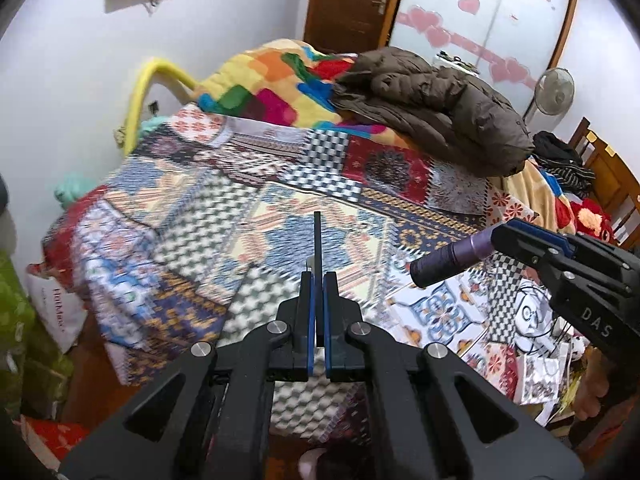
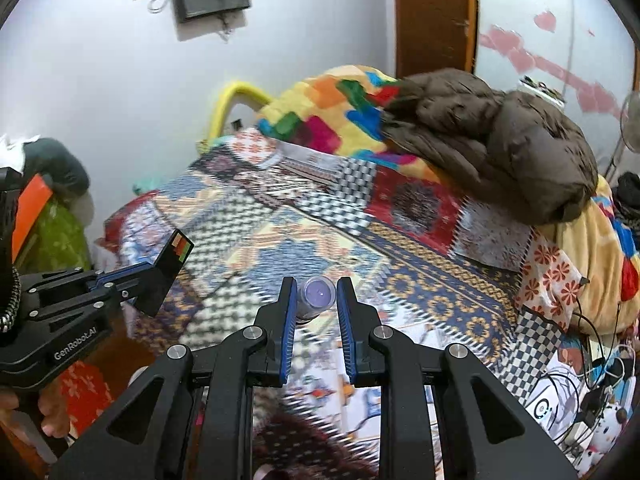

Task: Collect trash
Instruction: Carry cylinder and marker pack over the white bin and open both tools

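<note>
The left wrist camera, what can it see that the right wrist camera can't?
Only the left wrist view shows the purple tube from the side, sticking out of the right gripper, plus the whole fan.

Only the right wrist view shows the flat dark card face-on in the left gripper, with coloured squares at its corner.

Both show the patchwork bedspread and the brown jacket.

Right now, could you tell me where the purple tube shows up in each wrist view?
Left wrist: purple tube at right, sticking out leftward from the right tongs.
Right wrist: lower centre, seen end-on between the pads.
Shared landmark: brown jacket on the bed.
</note>
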The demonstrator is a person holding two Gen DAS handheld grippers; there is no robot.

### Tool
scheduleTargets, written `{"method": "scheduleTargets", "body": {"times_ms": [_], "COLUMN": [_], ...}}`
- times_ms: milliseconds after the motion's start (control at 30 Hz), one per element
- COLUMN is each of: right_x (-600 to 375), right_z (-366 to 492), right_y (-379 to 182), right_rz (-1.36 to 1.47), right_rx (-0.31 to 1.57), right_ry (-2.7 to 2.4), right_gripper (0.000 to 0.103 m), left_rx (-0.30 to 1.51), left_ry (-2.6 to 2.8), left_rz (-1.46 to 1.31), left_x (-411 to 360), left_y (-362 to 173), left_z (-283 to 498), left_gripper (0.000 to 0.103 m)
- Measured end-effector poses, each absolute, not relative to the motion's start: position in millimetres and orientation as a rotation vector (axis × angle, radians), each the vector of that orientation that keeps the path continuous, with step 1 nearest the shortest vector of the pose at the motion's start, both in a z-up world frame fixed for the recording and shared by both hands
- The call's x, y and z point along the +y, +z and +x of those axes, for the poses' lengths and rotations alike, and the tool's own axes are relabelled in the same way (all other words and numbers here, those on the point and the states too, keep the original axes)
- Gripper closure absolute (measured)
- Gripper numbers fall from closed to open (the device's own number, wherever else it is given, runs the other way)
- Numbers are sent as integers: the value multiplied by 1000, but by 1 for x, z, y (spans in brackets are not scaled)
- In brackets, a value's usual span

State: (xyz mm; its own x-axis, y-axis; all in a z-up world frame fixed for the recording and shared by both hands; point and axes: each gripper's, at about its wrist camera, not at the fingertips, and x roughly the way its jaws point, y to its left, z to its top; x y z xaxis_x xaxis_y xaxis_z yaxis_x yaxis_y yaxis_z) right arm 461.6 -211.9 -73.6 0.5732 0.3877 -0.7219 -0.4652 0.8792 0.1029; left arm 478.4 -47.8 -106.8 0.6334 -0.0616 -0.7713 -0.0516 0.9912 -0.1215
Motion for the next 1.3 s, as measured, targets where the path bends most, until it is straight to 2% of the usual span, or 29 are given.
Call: {"method": "scheduleTargets", "body": {"times_ms": [233, 700, 1300], "right_x": [-166, -74, 42], "right_z": [416, 336, 260], "right_y": [-64, -76, -149], "right_rz": [-126, -191, -321], "right_rx": [810, 851, 983], "right_ry": [578, 723, 875], "right_gripper": [85, 85, 85], "left_rx": [855, 810, 959], "left_ry": [67, 204, 382], "left_rz": [-159, -306, -384], "left_x": [2, 105, 216], "left_y": [-88, -88, -178], "left_z": [418, 307, 208], "left_gripper": [101, 101, 101]}}
